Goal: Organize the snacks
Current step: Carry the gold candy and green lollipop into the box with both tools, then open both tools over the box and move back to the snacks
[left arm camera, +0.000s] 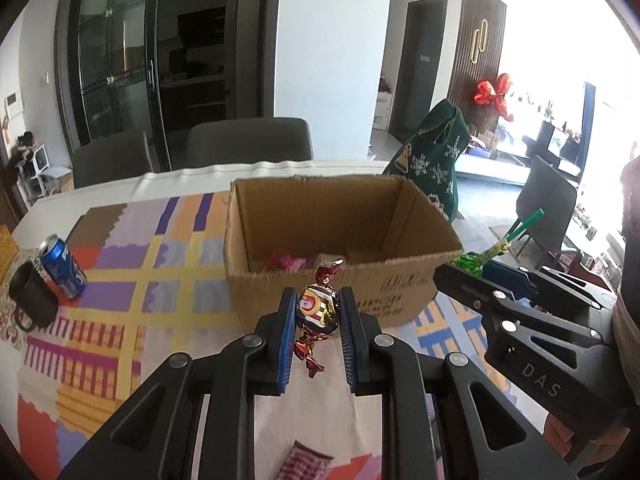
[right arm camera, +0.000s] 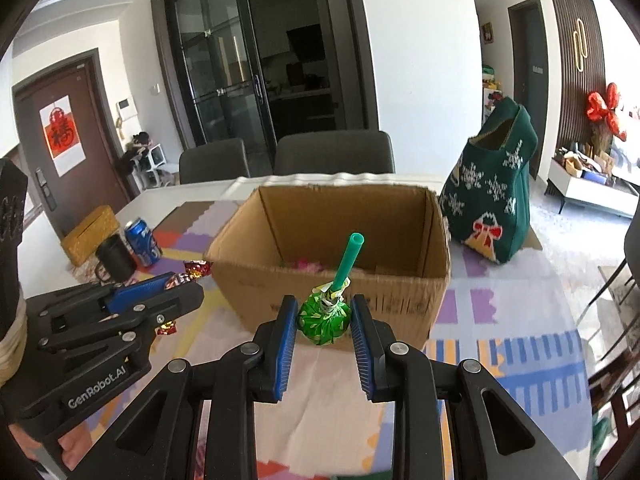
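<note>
Two sweets are in my grip: my left tongs [left arm camera: 318, 312] pinch a red-and-gold wrapped candy [left arm camera: 317, 312], and my right tongs [right arm camera: 324, 320] pinch a green-foil lollipop [right arm camera: 325, 318] with its green stick pointing up. Both hang above the patterned counter [left arm camera: 120, 280], just short of the open cardboard box [right arm camera: 336, 280], where pink-wrapped snacks [left arm camera: 288, 262] lie. Farther left stand a blue can [left arm camera: 62, 266] and a black mug [left arm camera: 34, 300].

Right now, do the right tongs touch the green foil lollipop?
Touching. The right wrist view shows both blue pads of the right tongs pressed against the green foil lollipop.
</note>
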`<state>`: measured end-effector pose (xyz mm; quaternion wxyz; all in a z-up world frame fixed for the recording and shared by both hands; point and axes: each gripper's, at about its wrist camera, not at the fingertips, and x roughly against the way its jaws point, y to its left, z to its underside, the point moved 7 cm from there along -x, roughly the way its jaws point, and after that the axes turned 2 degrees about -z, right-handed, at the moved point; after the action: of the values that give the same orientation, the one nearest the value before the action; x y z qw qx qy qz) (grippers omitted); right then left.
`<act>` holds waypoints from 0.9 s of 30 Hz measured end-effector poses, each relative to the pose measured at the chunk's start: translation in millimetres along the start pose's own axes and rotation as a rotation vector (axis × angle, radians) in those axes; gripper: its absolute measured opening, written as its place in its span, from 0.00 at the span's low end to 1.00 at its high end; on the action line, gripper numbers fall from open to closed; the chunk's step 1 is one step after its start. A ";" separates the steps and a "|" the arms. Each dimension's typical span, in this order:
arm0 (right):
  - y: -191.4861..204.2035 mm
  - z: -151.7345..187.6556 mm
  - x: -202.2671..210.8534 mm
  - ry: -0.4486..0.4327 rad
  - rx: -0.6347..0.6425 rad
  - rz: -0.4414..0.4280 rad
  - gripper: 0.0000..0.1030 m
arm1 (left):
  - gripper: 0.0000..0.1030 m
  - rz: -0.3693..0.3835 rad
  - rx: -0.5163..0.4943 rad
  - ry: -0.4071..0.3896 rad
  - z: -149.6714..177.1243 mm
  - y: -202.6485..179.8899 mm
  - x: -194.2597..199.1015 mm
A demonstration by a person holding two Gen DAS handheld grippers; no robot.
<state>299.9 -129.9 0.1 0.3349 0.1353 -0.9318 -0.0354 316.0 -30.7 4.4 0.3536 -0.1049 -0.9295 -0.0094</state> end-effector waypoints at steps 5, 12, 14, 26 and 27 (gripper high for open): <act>-6.8 -21.7 -6.4 -0.028 -0.001 0.021 0.27 | 0.21 -0.004 -0.019 -0.013 -20.2 -0.8 -8.8; -17.7 -48.5 -23.4 -0.030 -0.002 0.058 0.27 | 0.21 0.000 -0.031 0.000 -44.4 1.7 -28.7; -20.4 -54.0 -29.6 -0.019 0.000 0.069 0.27 | 0.21 -0.003 -0.030 0.012 -49.8 3.0 -36.7; -29.0 -66.0 -65.3 0.058 0.027 0.092 0.28 | 0.27 -0.014 0.014 0.087 -57.2 14.6 -81.4; -29.2 -66.4 -68.5 0.063 0.030 0.090 0.29 | 0.41 -0.036 0.015 0.086 -56.8 17.5 -82.0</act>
<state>399.3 -137.4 4.8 0.3635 0.0993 -0.9263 -0.0020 416.5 -34.2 -8.1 0.3939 -0.0852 -0.9151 -0.0132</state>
